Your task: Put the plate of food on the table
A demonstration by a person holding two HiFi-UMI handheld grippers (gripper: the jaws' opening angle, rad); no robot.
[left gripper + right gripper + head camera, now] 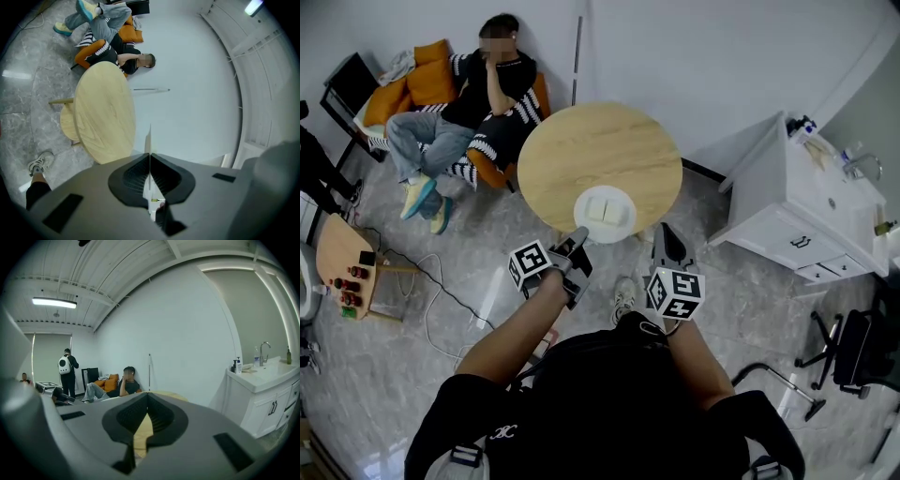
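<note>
A white plate (622, 231) with pale slices of food (605, 208) sits at the near edge of the round wooden table (581, 150) and overhangs it a little. My left gripper (578, 234) is shut on the plate's near left rim. In the left gripper view the plate (148, 140) shows edge-on as a thin white line between the closed jaws of the left gripper (149, 157), with the table (103, 112) beyond. My right gripper (662, 232) hovers just right of the plate, apart from it. The right gripper (147, 399) is shut on nothing, with table wood (139, 432) behind it.
A person (478, 103) sits on an orange sofa behind the table. A white sink cabinet (797, 206) stands to the right and an office chair (853, 347) nearer. A small side table (347, 262) and a cable (441, 300) lie left. Another person (68, 369) stands far off.
</note>
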